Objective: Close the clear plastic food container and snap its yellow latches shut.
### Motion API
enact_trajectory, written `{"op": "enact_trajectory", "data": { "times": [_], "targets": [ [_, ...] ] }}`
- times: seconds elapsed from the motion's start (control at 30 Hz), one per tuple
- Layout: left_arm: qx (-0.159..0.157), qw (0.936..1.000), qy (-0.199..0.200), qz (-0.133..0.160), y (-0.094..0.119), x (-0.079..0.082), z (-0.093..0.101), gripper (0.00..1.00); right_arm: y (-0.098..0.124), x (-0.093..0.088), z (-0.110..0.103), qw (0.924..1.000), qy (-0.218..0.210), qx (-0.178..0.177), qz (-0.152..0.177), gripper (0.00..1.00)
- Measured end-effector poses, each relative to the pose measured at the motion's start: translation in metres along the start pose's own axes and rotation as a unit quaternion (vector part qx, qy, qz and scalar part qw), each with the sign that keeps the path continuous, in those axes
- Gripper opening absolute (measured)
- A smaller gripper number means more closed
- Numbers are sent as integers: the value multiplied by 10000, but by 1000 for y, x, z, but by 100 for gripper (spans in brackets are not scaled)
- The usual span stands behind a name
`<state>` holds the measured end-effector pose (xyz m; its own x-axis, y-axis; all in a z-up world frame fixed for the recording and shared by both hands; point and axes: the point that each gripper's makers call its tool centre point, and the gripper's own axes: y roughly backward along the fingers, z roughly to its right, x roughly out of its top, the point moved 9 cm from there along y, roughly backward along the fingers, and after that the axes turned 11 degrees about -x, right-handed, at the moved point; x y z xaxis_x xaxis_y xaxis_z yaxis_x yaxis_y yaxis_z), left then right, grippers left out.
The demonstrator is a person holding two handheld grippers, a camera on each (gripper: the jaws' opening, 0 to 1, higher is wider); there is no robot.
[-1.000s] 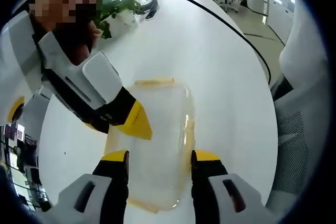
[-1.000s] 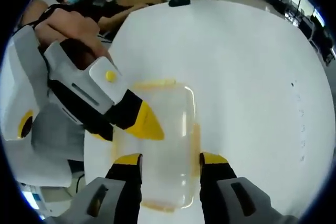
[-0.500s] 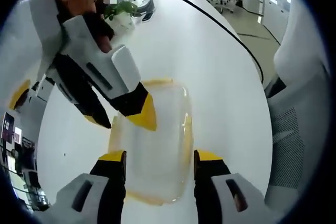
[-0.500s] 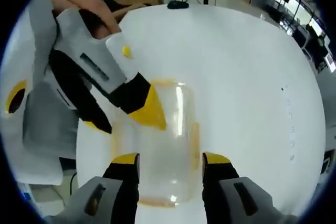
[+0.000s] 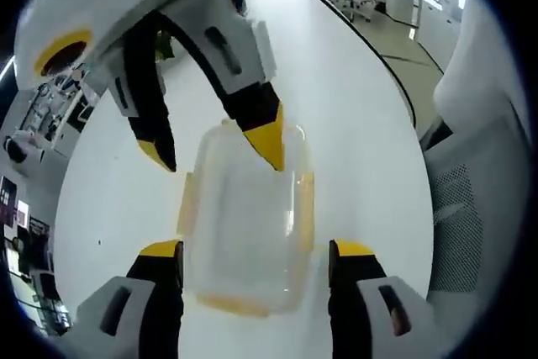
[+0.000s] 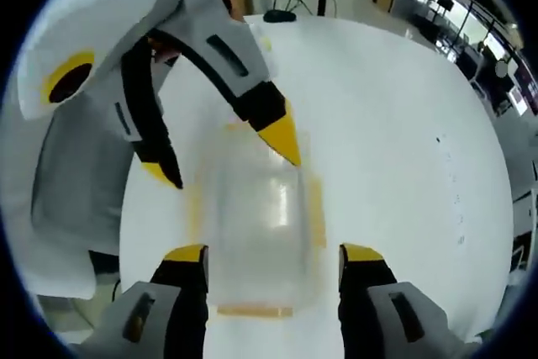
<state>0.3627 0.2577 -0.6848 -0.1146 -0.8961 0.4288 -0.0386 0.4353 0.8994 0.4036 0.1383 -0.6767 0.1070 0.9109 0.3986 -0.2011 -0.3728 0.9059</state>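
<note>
Lid sits on container [image 5: 244, 224], yellow latches [image 5: 306, 199] not visibly snapped; left gripper [image 5: 256, 250] and right gripper [image 6: 273, 256] both spread, straddling container, empty.

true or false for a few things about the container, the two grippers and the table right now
1. The clear food container lies on the white table. True.
2. The left gripper is clamped shut on the container. False: its jaws stand wide apart, one on each side of the container.
3. The right gripper has its jaws open. True.
4. The container has blue latches. False: its latches are yellow.
5. In the left gripper view, the other gripper reaches over the container's far end. True.
</note>
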Motion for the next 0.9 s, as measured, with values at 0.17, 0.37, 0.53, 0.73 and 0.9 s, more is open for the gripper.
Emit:
{"op": "enact_trajectory", "data": {
  "times": [0.17,0.37,0.53,0.73,0.9],
  "targets": [
    [-54,9999,-117,-80,-1,-6,-8,78,-1,-8,-7,10000,15,-37,-20,70],
    [-170,9995,-157,-224,-7,-11,-14,81,-6,-16,-14,9999,19,-154,-48,77],
    [-276,9990,-170,-297,-14,-13,-17,84,-8,-22,-14,9993,26,-347,-122,82],
    [-352,9982,-138,-474,-23,-20,-20,83,-12,-23,-17,9989,-5,-452,-143,82],
    [-454,9973,-181,-557,-27,-22,-19,83,-16,-25,-19,9987,-59,-474,-164,81]
  ]
}}
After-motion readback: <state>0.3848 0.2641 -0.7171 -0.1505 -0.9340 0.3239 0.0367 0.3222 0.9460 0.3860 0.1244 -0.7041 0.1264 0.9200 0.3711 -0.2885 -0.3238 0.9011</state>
